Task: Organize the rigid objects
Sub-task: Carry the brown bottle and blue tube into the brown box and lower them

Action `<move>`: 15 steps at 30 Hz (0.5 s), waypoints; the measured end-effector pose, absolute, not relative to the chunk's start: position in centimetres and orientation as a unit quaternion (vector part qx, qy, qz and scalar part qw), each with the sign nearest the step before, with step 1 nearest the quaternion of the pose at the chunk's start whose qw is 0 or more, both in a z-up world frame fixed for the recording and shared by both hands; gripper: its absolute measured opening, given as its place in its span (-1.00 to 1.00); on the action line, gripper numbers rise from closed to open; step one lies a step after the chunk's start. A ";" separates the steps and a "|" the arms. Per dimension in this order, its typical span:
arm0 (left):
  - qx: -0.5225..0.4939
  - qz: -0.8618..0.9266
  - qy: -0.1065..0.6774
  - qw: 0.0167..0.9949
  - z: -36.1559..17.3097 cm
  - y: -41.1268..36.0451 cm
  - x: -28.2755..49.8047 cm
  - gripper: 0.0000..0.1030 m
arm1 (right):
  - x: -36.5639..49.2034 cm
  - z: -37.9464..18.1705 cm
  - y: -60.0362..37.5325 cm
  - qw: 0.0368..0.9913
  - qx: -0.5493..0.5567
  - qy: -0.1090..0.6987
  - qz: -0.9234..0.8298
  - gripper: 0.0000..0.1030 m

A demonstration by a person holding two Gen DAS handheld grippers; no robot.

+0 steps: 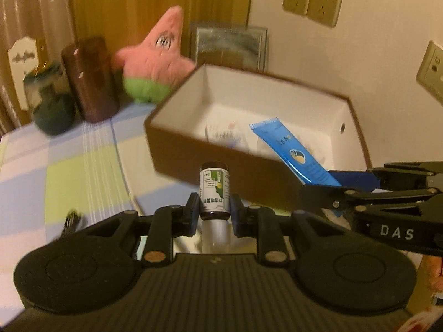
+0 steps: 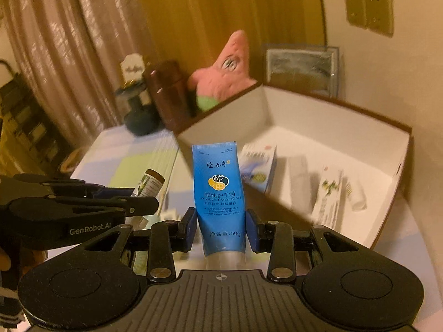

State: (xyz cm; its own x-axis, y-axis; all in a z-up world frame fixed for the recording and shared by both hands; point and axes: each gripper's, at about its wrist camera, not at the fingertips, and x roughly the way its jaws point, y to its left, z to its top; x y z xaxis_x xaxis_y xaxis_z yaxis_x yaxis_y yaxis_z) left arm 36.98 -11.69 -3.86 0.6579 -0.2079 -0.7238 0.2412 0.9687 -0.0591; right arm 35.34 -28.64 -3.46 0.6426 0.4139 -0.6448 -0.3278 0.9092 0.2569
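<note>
My left gripper [image 1: 214, 213] is shut on a small brown bottle [image 1: 214, 191] with a green and white label, held upright in front of the brown cardboard box [image 1: 193, 152]. My right gripper [image 2: 221, 227] is shut on a blue hand cream tube [image 2: 220, 193], crimped end up, over the box's near left corner. The tube also shows in the left wrist view [image 1: 293, 152], reaching over the box's near wall. The bottle shows in the right wrist view [image 2: 149, 184] at the left. Inside the white-lined box [image 2: 332, 119] lie a small carton [image 2: 259, 170] and several pale tubes [image 2: 329, 193].
A pink star plush [image 1: 156, 61], a brown cylinder [image 1: 90, 78] and a dark green jar [image 1: 51, 102] stand behind the box on the left. A framed picture [image 1: 229, 47] leans on the wall. The table has a checked cloth [image 1: 69, 166]. Wall sockets [image 1: 311, 2] are above.
</note>
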 end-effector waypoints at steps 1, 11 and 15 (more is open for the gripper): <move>0.022 -0.126 0.391 0.912 -3.5 -11.9 37.6 -0.60 | 36.0 -3.1 -28.8 0.906 0.064 0.368 0.200 -0.27; 0.030 -0.142 0.377 0.915 -1.9 -13.1 44.9 -0.60 | 42.4 -2.0 -29.6 0.913 0.089 0.363 0.165 -0.27; 0.034 -0.136 0.380 0.914 -2.2 -13.4 47.7 -0.59 | 44.5 -2.7 -29.6 0.911 0.095 0.371 0.154 -0.27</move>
